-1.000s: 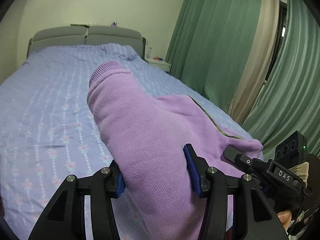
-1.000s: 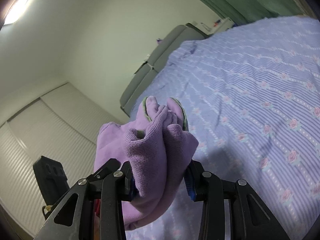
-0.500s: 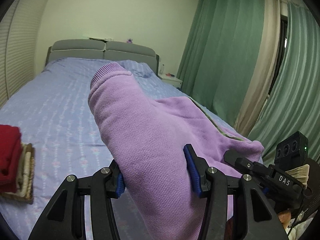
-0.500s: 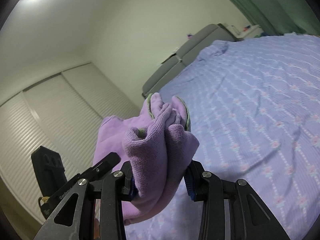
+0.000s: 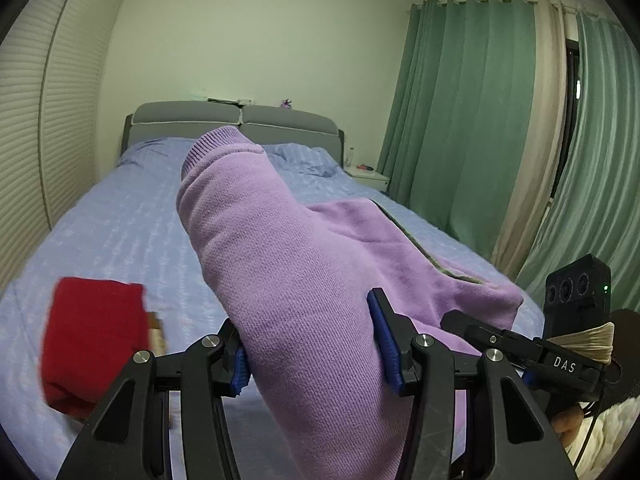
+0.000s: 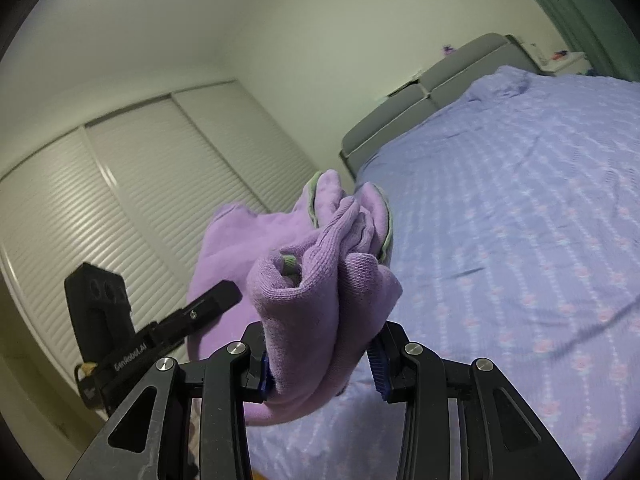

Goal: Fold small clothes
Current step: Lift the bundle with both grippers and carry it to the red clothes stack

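A folded purple knit garment (image 5: 288, 256) with a grey-green trim is held in the air between both grippers, above the bed. My left gripper (image 5: 312, 344) is shut on one thick folded end of it. My right gripper (image 6: 320, 356) is shut on the other bunched end (image 6: 316, 280). In the left wrist view the right gripper (image 5: 532, 356) shows at the lower right. In the right wrist view the left gripper (image 6: 172, 332) shows at the left.
The bed with a lilac flowered sheet (image 5: 120, 240) lies below, with a grey headboard (image 5: 232, 124). A stack of folded clothes with a red piece on top (image 5: 92, 344) sits at the left. Green curtains (image 5: 460, 120) hang right; slatted wardrobe doors (image 6: 120, 200) stand left.
Both grippers have swung leftward with the purple garment still held. The red stack has come into the left wrist view and grown closer. The wardrobe doors fill more of the right wrist view.
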Demonstrator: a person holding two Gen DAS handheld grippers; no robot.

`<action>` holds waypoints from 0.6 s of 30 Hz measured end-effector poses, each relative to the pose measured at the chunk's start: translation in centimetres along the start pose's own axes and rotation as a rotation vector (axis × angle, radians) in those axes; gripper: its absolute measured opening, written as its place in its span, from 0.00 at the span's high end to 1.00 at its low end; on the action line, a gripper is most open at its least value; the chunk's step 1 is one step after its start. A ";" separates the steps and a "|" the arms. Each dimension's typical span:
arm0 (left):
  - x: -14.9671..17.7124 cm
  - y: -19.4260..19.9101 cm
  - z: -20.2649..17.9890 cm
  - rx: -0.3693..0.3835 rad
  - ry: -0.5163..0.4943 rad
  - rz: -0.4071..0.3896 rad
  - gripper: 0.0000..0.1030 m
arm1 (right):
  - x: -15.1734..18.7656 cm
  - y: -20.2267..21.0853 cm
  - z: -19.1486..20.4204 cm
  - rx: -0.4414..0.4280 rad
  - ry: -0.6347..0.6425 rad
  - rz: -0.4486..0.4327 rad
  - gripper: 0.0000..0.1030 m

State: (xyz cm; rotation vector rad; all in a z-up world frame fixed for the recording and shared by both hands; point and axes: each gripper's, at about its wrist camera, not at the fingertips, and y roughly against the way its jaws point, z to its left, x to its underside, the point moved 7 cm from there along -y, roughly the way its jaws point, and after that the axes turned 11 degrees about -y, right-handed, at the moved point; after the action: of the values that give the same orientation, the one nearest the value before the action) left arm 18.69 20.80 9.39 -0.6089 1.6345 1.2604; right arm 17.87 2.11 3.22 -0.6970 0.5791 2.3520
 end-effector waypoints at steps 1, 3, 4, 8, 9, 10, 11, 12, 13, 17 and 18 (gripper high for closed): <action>0.2 0.3 0.7 -0.009 -0.008 0.007 0.51 | 0.3 -1.0 0.6 -0.003 0.009 0.007 0.62; 0.3 0.8 2.6 -0.033 -0.021 0.022 0.51 | 0.9 -2.8 1.6 -0.006 0.025 0.023 0.63; 0.4 1.1 3.5 -0.043 -0.023 0.026 0.51 | 1.2 -4.1 2.0 -0.007 0.030 0.033 0.62; 0.7 1.9 7.8 -0.093 -0.051 0.046 0.51 | 2.3 -8.0 3.4 -0.007 0.066 0.059 0.63; 0.8 2.0 8.7 -0.103 -0.057 0.052 0.51 | 2.7 -9.3 3.9 -0.006 0.078 0.068 0.63; 1.0 2.1 9.9 -0.116 -0.059 0.060 0.51 | 2.9 -10.2 4.1 -0.006 0.082 0.075 0.63; 1.0 2.0 10.7 -0.128 -0.060 0.068 0.51 | 3.2 -11.0 4.6 -0.012 0.087 0.086 0.63; 1.2 2.0 11.7 -0.146 -0.063 0.076 0.51 | 3.7 -12.3 5.2 -0.012 0.094 0.098 0.63; 1.4 2.0 12.5 -0.159 -0.067 0.083 0.51 | 4.0 -13.1 5.5 -0.012 0.097 0.107 0.63; 2.2 1.7 15.9 -0.220 -0.108 0.119 0.51 | 5.3 -17.0 6.7 0.005 0.120 0.145 0.63; 2.3 1.3 16.6 -0.236 -0.123 0.131 0.51 | 5.4 -17.8 6.7 0.012 0.123 0.151 0.63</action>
State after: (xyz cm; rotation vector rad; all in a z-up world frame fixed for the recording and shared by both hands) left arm 22.89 37.03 7.61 -0.5611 1.4547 1.5710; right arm 23.73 20.88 1.07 -0.8234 0.7213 2.4539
